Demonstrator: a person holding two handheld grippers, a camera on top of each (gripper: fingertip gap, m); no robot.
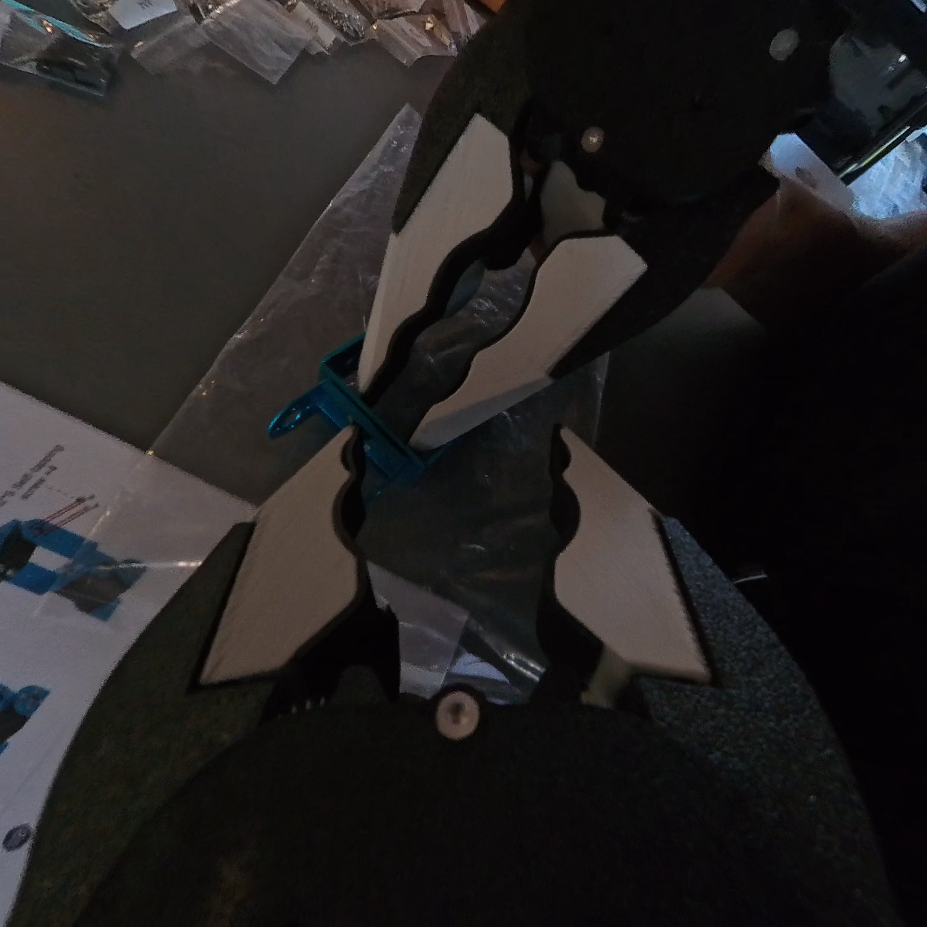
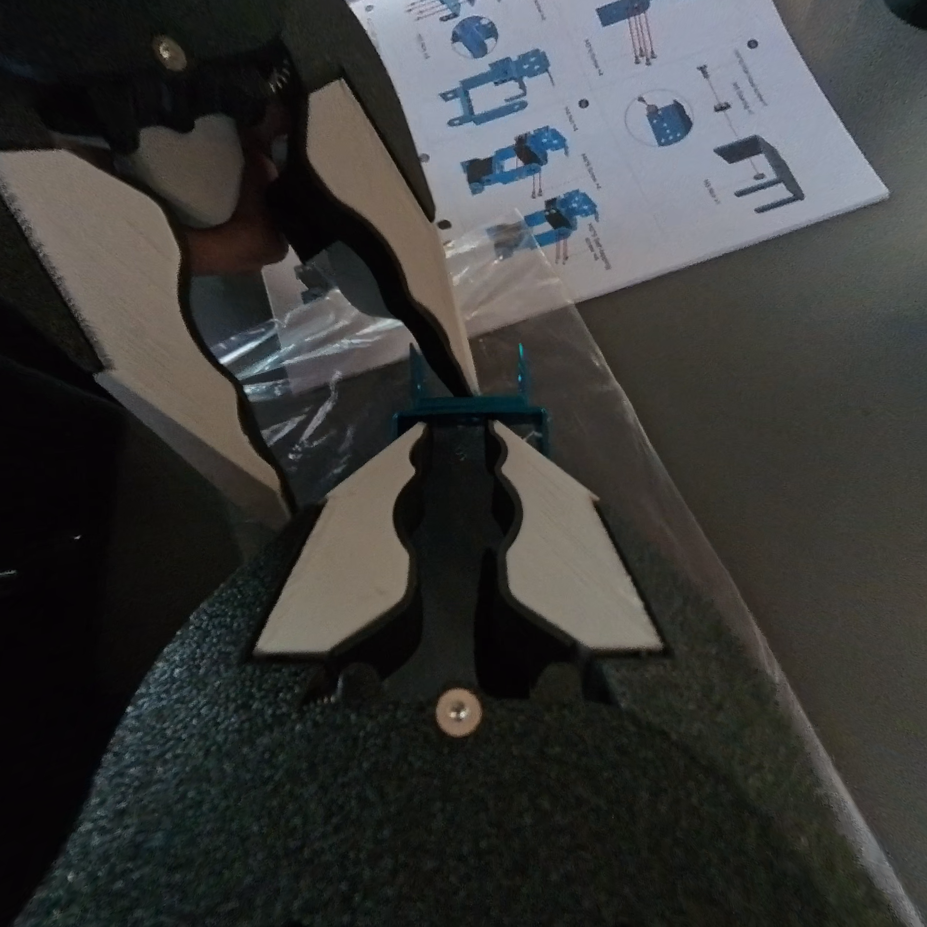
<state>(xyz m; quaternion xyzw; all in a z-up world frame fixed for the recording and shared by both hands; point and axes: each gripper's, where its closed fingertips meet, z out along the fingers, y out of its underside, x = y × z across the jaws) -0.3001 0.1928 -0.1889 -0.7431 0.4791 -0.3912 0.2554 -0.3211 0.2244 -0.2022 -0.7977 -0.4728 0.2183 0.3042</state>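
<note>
A small blue metal bracket (image 1: 331,396) is held over a clear plastic bag (image 1: 301,251). My right gripper (image 2: 459,424) is shut on the bracket (image 2: 471,405), with a dark part showing between its fingers. In the left wrist view the right gripper (image 1: 401,414) reaches down from the top. My left gripper (image 1: 456,436) is open wide around the bracket's near end, and its left fingertip (image 1: 346,441) touches the blue metal. In the right wrist view the left gripper (image 2: 376,446) comes in from the upper left, one fingertip (image 2: 464,381) at the bracket.
A white instruction sheet (image 2: 652,125) with blue part drawings lies on the grey table (image 2: 752,401), partly under the clear bag (image 2: 311,341); it also shows in the left wrist view (image 1: 75,501). Several clear bags of small parts (image 1: 251,30) lie at the table's far side.
</note>
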